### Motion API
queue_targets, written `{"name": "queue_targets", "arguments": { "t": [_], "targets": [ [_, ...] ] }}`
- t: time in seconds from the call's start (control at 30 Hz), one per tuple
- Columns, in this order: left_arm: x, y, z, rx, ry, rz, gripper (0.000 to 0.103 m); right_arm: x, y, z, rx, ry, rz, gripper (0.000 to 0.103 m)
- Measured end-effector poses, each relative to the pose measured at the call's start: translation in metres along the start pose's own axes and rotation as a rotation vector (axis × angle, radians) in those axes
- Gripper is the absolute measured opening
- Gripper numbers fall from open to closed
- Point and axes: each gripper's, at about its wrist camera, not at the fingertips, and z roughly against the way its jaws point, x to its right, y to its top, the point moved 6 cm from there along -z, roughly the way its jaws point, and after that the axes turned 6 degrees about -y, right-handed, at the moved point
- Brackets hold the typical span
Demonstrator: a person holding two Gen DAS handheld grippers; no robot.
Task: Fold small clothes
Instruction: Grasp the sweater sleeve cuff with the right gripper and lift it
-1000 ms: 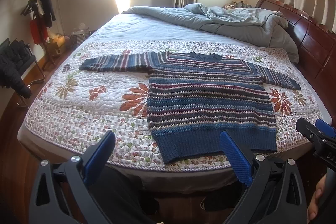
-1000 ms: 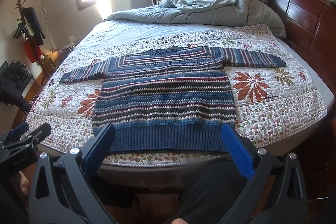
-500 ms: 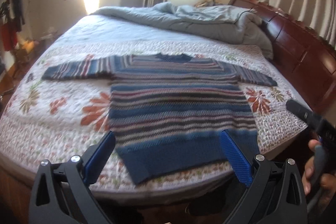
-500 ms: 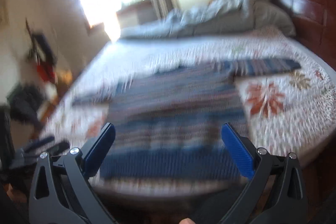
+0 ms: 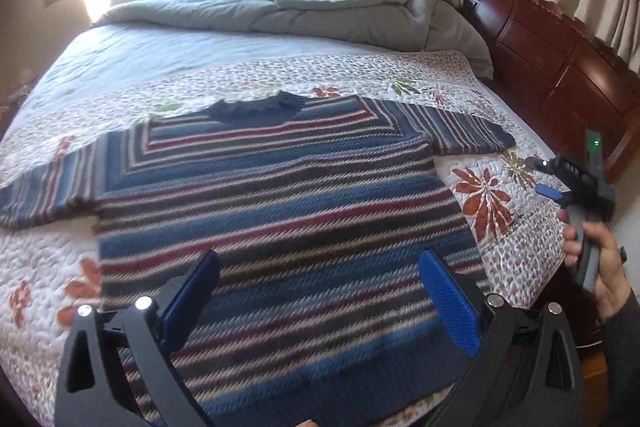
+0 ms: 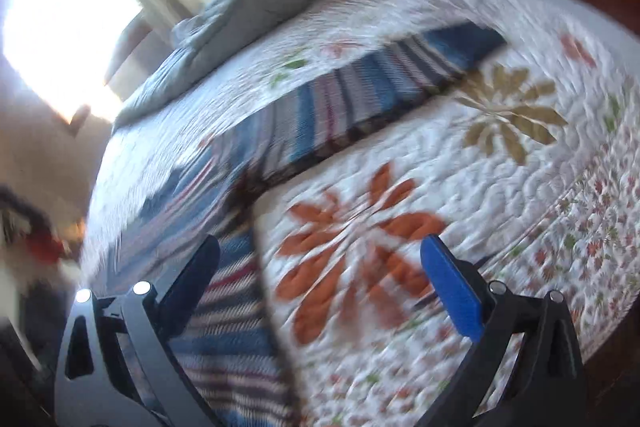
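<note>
Sweater [image 5: 276, 227] lies flat on the bed [image 5: 160, 51], both grippers' fingers [image 5: 448, 303] wide open and empty, so a shallow pinch can drag the quilt [image 6: 460, 187] too.

The only writing is on the right gripper [image 5: 570, 179], seen at the right side of the left wrist view. Some small pale letters sit on its black top part. They look a bit like "DAX", but they are too small and blurry to read for sure. No words or numbers show anywhere else. The right wrist view is too blurry to show any writing.
</note>
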Motion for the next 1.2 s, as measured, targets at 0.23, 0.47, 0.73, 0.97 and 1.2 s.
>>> {"name": "queue_targets", "arguments": {
  "t": [0.23,0.47,0.73,0.97,1.2],
  "targets": [
    [0.002,0.023,-0.065,-0.02,-0.044,-0.016,0.099,0.099,0.092,-0.048,0.012,0.111,-0.303,0.049],
    [-0.014,0.034,-0.112,-0.04,-0.029,0.023,0.099,0.162,0.152,-0.093,0.033,0.148,-0.478,0.039],
    [-0.022,0.043,-0.138,-0.056,-0.012,0.035,0.099,0.193,0.175,-0.122,0.043,0.093,-0.538,0.038],
    [-0.027,0.067,-0.158,-0.044,-0.077,0.07,0.099,0.18,0.188,-0.138,0.034,0.083,-0.506,0.044],
    [-0.045,0.08,-0.181,-0.089,-0.14,0.161,0.099,0.162,0.2,-0.142,0.018,0.083,-0.46,0.025]
  ]
}}
